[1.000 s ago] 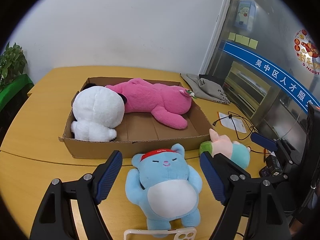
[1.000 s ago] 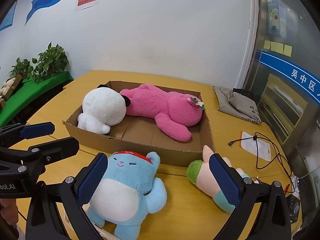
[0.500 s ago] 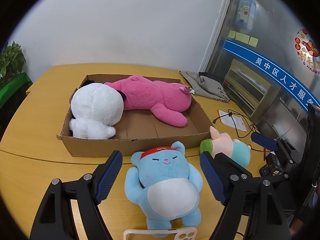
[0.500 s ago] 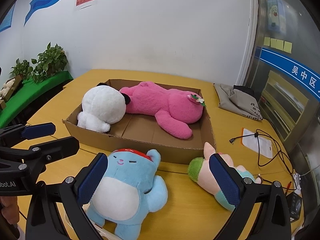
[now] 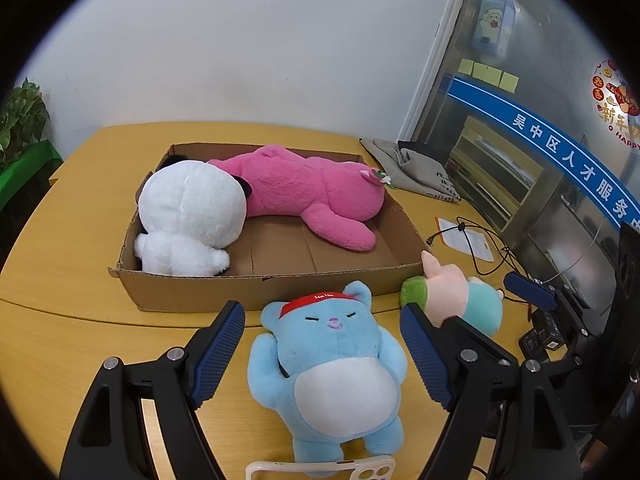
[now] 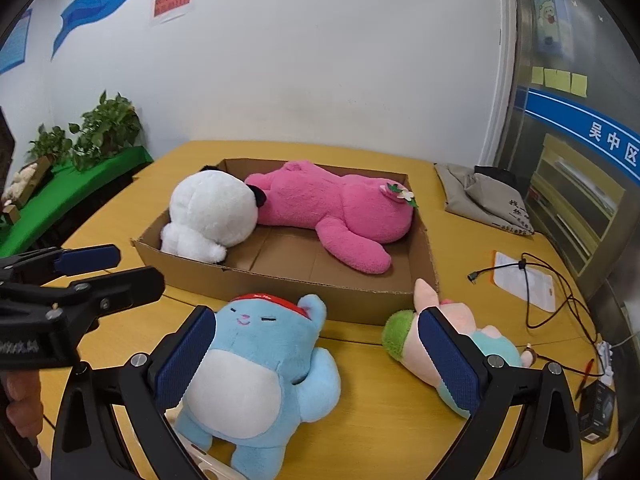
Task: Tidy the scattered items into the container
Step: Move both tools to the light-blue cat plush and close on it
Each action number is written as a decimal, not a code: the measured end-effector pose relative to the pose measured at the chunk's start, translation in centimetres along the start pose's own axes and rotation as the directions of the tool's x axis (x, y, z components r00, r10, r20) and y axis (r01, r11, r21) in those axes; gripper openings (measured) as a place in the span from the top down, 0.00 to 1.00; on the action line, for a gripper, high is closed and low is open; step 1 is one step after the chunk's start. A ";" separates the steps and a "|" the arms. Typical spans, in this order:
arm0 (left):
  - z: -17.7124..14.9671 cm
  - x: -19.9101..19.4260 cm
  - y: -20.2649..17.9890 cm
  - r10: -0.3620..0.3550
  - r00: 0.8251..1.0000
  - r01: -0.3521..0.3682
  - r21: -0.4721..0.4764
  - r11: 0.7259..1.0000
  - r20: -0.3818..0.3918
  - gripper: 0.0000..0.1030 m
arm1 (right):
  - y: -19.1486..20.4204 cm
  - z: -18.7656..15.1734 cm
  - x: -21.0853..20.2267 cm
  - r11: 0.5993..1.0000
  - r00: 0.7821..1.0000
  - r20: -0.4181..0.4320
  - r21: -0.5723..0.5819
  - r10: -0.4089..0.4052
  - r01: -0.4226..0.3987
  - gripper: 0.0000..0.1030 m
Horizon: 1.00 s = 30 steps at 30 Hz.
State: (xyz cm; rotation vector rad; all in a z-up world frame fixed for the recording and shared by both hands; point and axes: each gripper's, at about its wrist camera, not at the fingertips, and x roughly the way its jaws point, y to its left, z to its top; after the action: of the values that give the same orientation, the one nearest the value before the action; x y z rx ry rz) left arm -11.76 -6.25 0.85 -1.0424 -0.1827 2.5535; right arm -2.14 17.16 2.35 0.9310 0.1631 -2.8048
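A shallow cardboard box (image 5: 264,288) (image 6: 280,284) on the yellow table holds a white plush (image 5: 192,216) (image 6: 208,212) and a pink plush (image 5: 312,196) (image 6: 340,208). A blue plush bear with a red headband (image 5: 332,368) (image 6: 256,372) lies on its back in front of the box. A pink, green and teal plush (image 5: 456,296) (image 6: 424,352) lies to its right. My left gripper (image 5: 322,350) is open above the blue bear, its fingers either side. My right gripper (image 6: 316,356) is open between the two loose toys. The left gripper also shows in the right wrist view (image 6: 88,276).
A white phone case (image 5: 320,468) lies at the near table edge. A grey cloth bag (image 6: 480,196), a white packet (image 6: 524,280) and a black cable (image 6: 552,292) lie on the right. Green plants (image 6: 100,132) stand at the left.
Both views have shifted slightly; the toys and the box sit a little lower in the left wrist view. Neither gripper has closed and no toy has moved.
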 end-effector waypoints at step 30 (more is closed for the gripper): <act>-3.0 15.9 3.3 -0.267 0.910 0.251 -0.091 0.964 -0.317 0.24 | 1.0 -9.8 11.0 0.932 0.900 -0.272 0.228 0.340 -0.283 0.00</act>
State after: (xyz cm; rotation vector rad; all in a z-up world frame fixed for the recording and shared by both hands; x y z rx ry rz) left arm -21.06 -3.16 -12.48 -1.3446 -0.2737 2.1143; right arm -4.95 16.27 -12.13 1.3060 -0.1939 -2.3940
